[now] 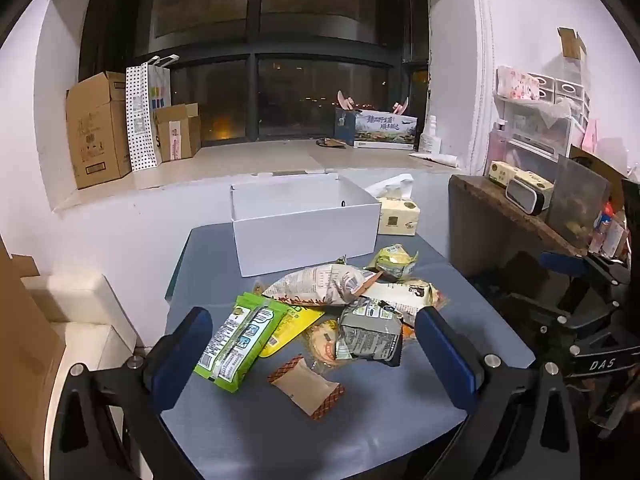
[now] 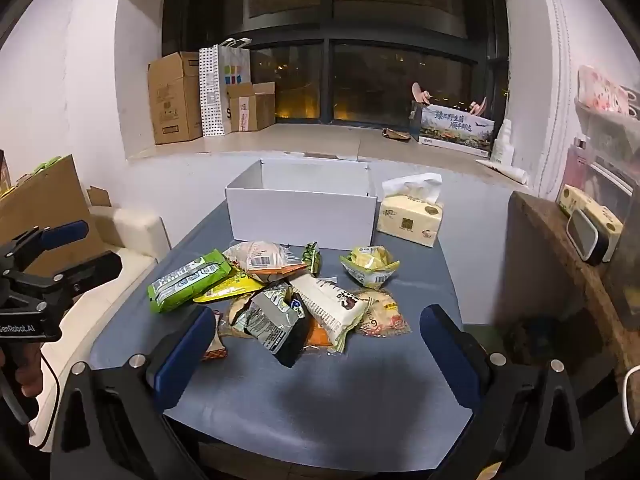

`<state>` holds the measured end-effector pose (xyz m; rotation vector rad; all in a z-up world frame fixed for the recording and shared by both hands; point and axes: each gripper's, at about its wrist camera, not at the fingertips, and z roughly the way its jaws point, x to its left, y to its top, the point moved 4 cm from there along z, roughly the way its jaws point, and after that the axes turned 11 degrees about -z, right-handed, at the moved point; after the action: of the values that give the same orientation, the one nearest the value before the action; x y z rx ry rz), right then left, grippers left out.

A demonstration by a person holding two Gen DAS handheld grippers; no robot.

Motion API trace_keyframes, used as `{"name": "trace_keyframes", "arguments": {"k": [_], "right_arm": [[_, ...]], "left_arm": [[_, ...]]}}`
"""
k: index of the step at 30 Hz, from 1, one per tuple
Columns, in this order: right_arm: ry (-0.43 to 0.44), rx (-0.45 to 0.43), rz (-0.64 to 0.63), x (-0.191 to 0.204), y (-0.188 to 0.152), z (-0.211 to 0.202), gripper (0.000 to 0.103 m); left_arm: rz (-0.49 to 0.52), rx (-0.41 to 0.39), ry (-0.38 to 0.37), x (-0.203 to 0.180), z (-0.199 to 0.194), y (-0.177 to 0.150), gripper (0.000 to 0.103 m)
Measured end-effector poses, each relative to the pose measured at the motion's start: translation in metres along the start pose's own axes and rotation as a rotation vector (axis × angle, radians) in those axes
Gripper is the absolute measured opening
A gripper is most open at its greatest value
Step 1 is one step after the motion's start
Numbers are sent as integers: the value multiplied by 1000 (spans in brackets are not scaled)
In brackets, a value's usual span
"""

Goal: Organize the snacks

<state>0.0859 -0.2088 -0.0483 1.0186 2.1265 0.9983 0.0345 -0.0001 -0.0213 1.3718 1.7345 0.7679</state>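
Left wrist view, white box (image 1: 306, 236) open, interior looks bare

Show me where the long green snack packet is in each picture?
Left wrist view: the green snack packet lies low and left of centre, at the left end of the snack pile, just right of the gripper's left finger.
Right wrist view: the same packet lies left of centre, at the far left end of the pile, slanting up to the right.
Shared landmark: the open white box stands behind the pile in both views.
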Motion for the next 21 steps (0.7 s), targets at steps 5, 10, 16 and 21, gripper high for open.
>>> {"name": "trace_keyframes", "arguments": {"k": [5,10,16,21], "right_arm": [[-11,2,-18,1,1,0,103],[-6,6,-7,1,-3,2,103],[-7,8,-2,0,-6,2,103],[-4,8,-4,0,-6,1,103]], "left_arm": [[7,5,-7,-1,-3,0,103],[12,16,-16,-4,-1,-1,103],[7,23,-24,-5,2,-1,103],[4,26,-32,-5,2,-2,103]]}}
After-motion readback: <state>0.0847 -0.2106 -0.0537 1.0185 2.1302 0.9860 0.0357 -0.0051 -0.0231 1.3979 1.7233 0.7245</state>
